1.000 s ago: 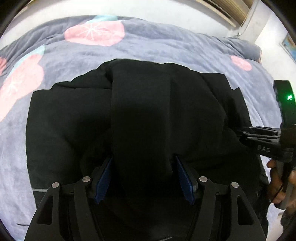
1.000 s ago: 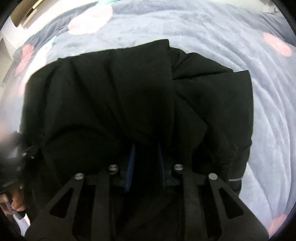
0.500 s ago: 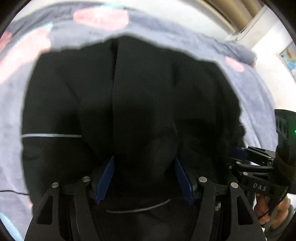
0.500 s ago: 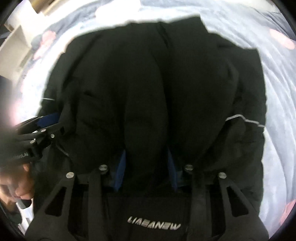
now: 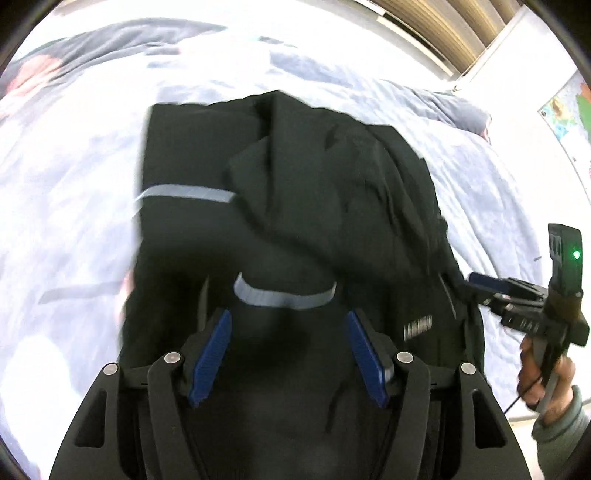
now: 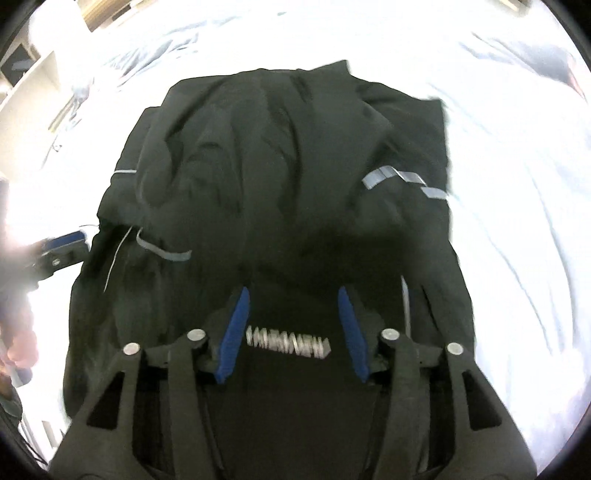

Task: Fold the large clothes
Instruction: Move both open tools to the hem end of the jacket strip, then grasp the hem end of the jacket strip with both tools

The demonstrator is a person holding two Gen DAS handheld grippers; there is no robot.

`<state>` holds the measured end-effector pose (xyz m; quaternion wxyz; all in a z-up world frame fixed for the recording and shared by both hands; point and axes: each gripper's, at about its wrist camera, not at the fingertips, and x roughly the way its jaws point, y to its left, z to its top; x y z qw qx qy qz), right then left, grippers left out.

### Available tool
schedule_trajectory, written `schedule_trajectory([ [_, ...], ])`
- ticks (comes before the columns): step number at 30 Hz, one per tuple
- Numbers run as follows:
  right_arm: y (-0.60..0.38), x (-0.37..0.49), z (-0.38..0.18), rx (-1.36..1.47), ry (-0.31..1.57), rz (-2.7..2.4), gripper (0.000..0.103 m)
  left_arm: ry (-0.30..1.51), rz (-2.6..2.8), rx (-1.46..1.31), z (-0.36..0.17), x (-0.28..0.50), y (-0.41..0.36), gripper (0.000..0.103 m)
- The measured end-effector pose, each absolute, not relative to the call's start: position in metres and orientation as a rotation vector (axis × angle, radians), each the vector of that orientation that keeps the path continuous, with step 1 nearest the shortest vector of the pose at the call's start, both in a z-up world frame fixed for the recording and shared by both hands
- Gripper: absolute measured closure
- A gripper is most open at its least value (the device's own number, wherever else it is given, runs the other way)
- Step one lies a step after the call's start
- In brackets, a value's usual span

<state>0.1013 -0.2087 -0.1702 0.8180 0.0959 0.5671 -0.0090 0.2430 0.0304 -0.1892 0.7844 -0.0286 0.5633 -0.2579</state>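
A black jacket (image 5: 295, 206) lies folded on the bed (image 5: 480, 155); above its near edge the left tool (image 5: 288, 354) gapes empty, the right tool's (image 6: 291, 332) jaws just opening, apparently letting the fold settle.

Background stuff: a pale grey-blue blanket (image 5: 461, 155) covers the whole bed, pretty washed out by the light, with a pink blotch of its print (image 5: 33, 77) at the far left edge. Slatted wooden blinds (image 5: 454, 33) hang top right, and there's a colourful map poster (image 5: 569, 110) on the white wall beside them. White shelving (image 6: 26, 77) sits off to the left in the right wrist view.
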Motion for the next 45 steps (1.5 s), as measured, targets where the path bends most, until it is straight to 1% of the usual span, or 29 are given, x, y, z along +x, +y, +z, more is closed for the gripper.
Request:
schedule_trajectory([
  [5,-0.223,0.040,-0.166,0.263,1.223,-0.091,0.048,1.217,-0.468,-0.096,-0.175,0.183,0.088,0.036],
  [9,-0.238,-0.001,-0.164,0.328,1.234,-0.127,0.046,1.205,-0.398,-0.187,-0.166,0.141,0.128,0.036],
  [15,-0.256,-0.055,-0.164,0.378,1.232,-0.206,0.042,1.183,-0.328,-0.233,-0.157,0.106,0.161,0.036],
  [19,-0.263,-0.085,-0.168,0.422,1.235,-0.238,0.042,1.189,-0.300,-0.254,-0.159,0.087,0.180,0.036],
  [23,-0.266,-0.105,-0.172,0.440,1.247,-0.270,0.039,1.218,-0.281,-0.287,-0.171,0.072,0.193,0.036],
  [26,-0.269,-0.114,-0.181,0.441,1.272,-0.289,0.037,1.273,-0.271,-0.339,-0.191,0.062,0.205,0.036],
  [32,-0.284,-0.129,-0.205,0.466,1.324,-0.337,0.037,1.369,-0.255,-0.402,-0.226,0.041,0.214,0.036],
  [41,-0.296,-0.144,-0.253,0.572,1.421,-0.324,0.037,1.488,-0.252,-0.419,-0.271,0.027,0.211,0.036],
  [45,-0.295,-0.146,-0.269,0.599,1.428,-0.301,0.038,1.518,-0.250,-0.396,-0.286,0.024,0.202,0.036],
])
